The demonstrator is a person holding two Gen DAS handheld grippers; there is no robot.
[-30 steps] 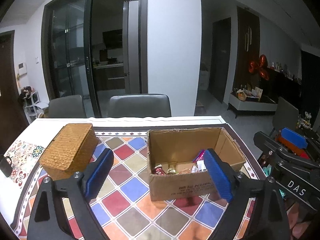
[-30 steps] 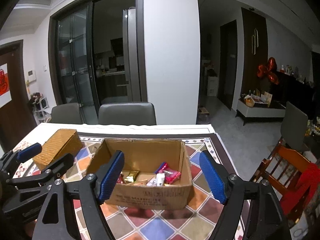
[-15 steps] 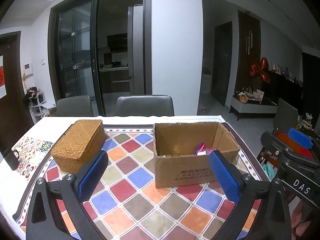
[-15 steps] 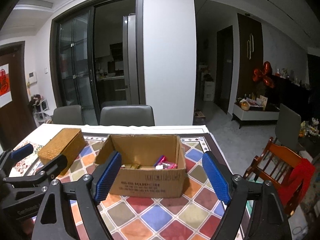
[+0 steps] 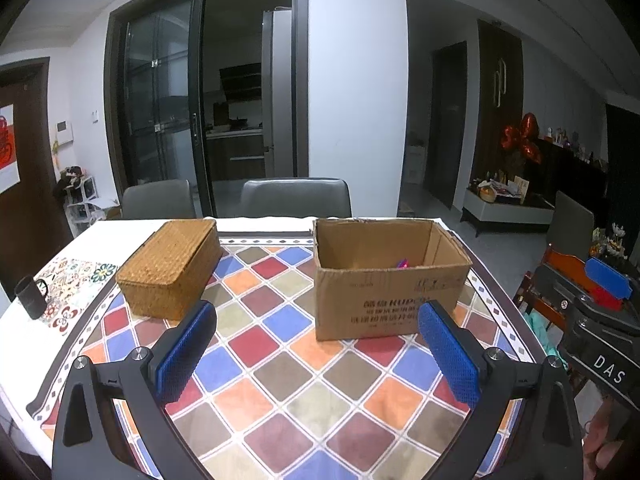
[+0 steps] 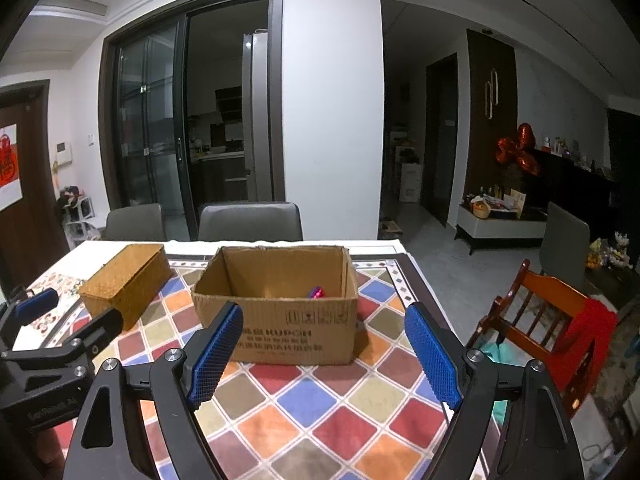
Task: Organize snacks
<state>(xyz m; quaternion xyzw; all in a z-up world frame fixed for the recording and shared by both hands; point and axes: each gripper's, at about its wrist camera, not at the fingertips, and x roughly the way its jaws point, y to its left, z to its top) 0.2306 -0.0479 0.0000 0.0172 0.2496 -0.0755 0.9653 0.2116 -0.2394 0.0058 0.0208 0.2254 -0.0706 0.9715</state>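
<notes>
We are looking across a dining table (image 5: 280, 360) covered by a cloth of coloured diamonds, with grey chairs and dark glass sliding doors filling the upper half of both views. Just right of centre in the left wrist view, the open cardboard box (image 5: 388, 300) is sitting on the cloth, and only a sliver of pink and purple snack wrappers (image 5: 402, 264) is showing above its near wall; what else is lying inside we cannot tell from this low angle. Toward the left of that frame, well apart from the carton, the lidded wicker basket (image 5: 172, 268) is resting with its lid down, and a black mug (image 5: 31, 296) is standing at the far left edge.

We are holding the left gripper (image 5: 316, 354) over bare cloth at the bottom of its frame, its jaws spread wide with nothing between the blue pads. The right gripper (image 6: 324, 354) is hanging low in its own view, jaws also well apart and empty, with the carton framed between them but clear of them.

We are judging this to be a step with both tools free and no snack in hand. The next move is probably asking us to lift the basket lid, then reach down over the carton's rim for a wrapper.
</notes>
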